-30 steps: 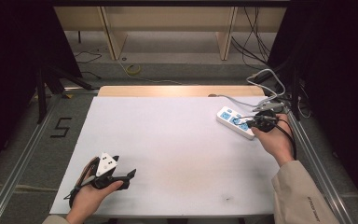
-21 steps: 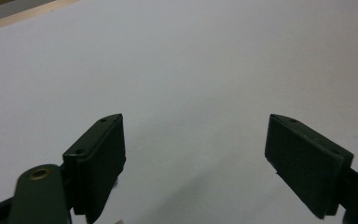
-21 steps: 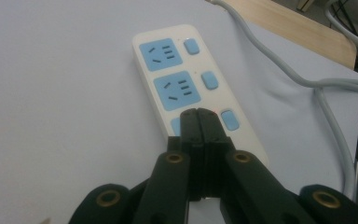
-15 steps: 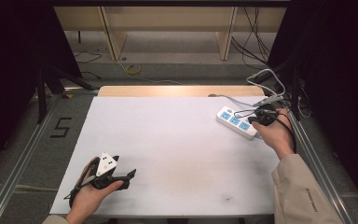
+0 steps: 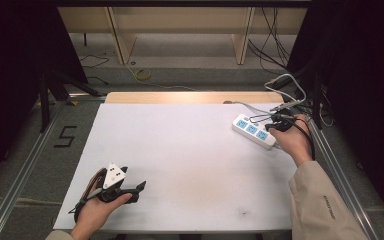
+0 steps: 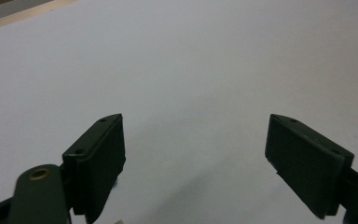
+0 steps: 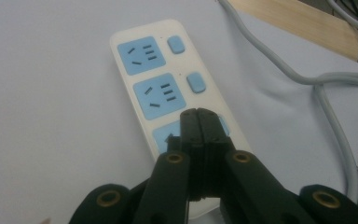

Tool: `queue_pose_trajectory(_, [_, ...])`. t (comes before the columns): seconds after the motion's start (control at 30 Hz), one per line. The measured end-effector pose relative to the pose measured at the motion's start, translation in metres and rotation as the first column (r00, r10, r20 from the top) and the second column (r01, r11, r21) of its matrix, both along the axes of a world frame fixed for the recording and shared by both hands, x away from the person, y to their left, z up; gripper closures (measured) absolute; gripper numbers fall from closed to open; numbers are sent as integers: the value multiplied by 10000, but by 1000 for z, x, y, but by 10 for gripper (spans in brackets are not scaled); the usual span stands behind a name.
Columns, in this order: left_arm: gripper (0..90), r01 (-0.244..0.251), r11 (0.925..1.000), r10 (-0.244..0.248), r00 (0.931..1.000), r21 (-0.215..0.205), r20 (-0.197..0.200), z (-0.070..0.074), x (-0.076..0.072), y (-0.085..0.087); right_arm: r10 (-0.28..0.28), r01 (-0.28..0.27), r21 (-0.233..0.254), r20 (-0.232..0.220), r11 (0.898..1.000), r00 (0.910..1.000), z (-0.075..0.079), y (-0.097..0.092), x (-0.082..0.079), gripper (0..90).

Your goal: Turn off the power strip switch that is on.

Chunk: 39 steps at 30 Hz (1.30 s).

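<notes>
- My right tool (image 7: 199, 122): jaws closed, empty, over the strip (image 7: 168, 93) near desk's (image 5: 190, 150) right edge.
- My left tool (image 6: 193, 154): jaws wide apart, near-left corner.

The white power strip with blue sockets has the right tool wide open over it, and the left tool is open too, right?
Not quite. In the right gripper view the right tool has its jaws pressed shut together over the white power strip with blue sockets. The left tool is open, as you said.
</notes>
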State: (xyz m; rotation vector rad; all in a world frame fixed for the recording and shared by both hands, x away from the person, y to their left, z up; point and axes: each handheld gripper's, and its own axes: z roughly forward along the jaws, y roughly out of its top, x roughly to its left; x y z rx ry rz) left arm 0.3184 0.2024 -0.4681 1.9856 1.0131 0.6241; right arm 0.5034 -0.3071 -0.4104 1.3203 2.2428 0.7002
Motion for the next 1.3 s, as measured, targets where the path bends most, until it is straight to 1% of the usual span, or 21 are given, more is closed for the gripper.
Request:
queue_pose_trajectory(0.23, [200, 13, 10000, -13, 10000, 10, -12, 0, 0, 0, -100, 99, -75, -80, 9999, 9999, 1, -1, 9, 900])
queue_pose_trajectory(0.63, [201, 6, 10000, -6, 10000, 22, -5, 0, 0, 1, -350, 344, -155, -366, 9993, 9987, -8, -1, 19, 900])
queue_pose_trajectory(0.97, [202, 3, 10000, -3, 10000, 7, -30, 0, 0, 1, -398, 381, -309, -569, 9988, 9976, -9, -1, 29, 900])
queue_pose_trajectory(1.1, [202, 6, 10000, -6, 10000, 41, -5, 0, 0, 1, -457, 434, -305, -776, 9986, 9959, -11, -1, 34, 900])
queue_pose_trajectory(1.17, [202, 5, 10000, -5, 10000, 43, -4, 0, 0, 1, -466, 443, -303, -810, 9986, 9956, -11, -1, 35, 900])
queue_pose_trajectory(1.3, [202, 24, 10000, -24, 10000, 23, -14, 0, 0, 1, -534, 504, -313, -1044, 9982, 9931, -16, -2, 38, 900])
